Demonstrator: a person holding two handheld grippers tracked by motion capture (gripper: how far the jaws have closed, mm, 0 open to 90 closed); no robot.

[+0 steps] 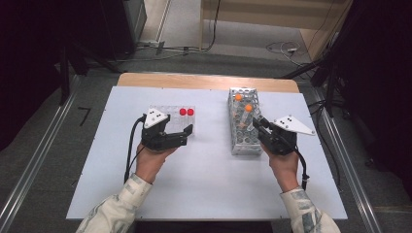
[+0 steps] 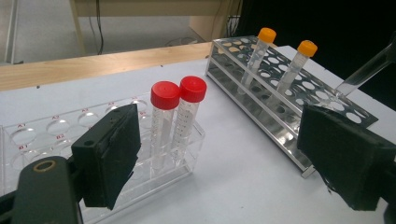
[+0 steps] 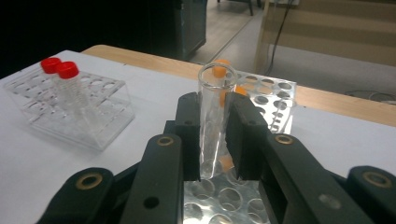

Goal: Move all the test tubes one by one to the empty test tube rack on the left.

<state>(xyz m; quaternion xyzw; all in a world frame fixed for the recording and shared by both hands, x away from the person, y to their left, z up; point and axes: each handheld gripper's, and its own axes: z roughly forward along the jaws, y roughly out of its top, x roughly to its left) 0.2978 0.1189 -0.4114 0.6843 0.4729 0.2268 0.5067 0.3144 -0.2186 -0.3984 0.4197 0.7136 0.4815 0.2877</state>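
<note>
Right tool (image 3: 212,140) clenched on uncapped clear tube (image 3: 215,116), lifting it from steel rack (image 1: 244,133); next likely carry to acrylic rack (image 1: 171,116); left tool (image 1: 176,133) released.

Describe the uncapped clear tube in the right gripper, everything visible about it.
The clear tube is a see-through cylinder, glass or plastic by its look, with an open round rim and no cap. It looks empty. The right gripper is shut on it, black pads pressing both sides. It stands near upright, slightly tilted, over the metal rack; whether its bottom end is clear of the rack's holes cannot be told.
</note>
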